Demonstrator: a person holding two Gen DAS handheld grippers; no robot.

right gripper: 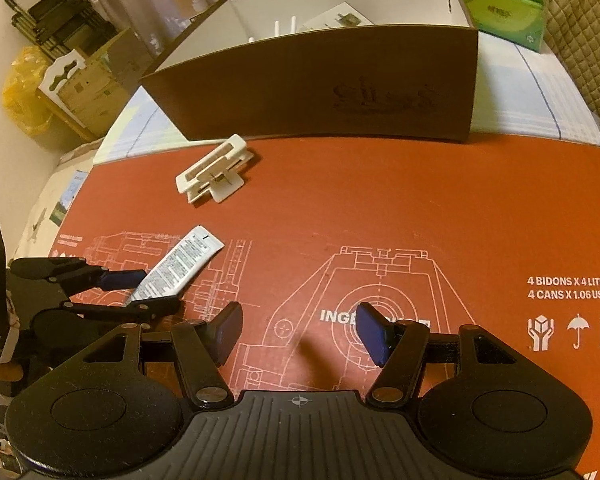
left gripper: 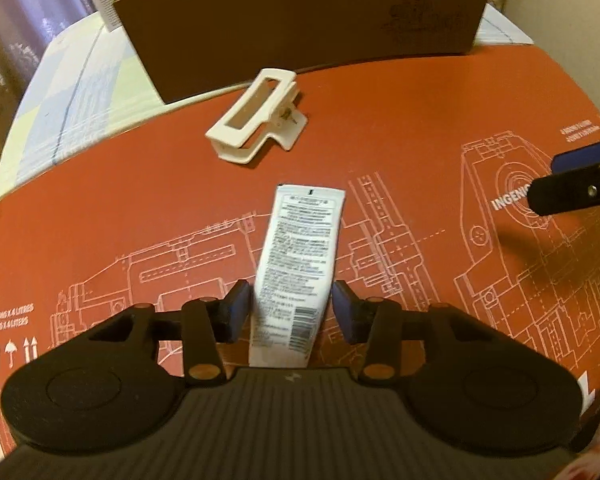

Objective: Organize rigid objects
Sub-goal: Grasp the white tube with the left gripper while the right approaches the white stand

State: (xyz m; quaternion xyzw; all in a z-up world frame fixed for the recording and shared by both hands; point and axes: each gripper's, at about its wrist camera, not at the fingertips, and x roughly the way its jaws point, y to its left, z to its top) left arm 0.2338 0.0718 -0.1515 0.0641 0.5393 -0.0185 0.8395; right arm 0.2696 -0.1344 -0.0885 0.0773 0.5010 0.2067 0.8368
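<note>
My left hand-held gripper (left gripper: 288,308) stands narrowly parted astride the near end of the white tube (left gripper: 296,264), pads just beside its sides, not visibly clamped. The tube lies flat on the red printed cardboard surface (left gripper: 400,128). My right hand-held gripper (right gripper: 298,330) hangs wide and empty over the near right. The white clip (left gripper: 256,120) lies far of the tube, just before the brown storage box (right gripper: 320,92).

Risks, in my judgement: the grip sits far back on the tube, so it may droop or slide out when lifted. A low carry could strike the box wall or clip.
</note>
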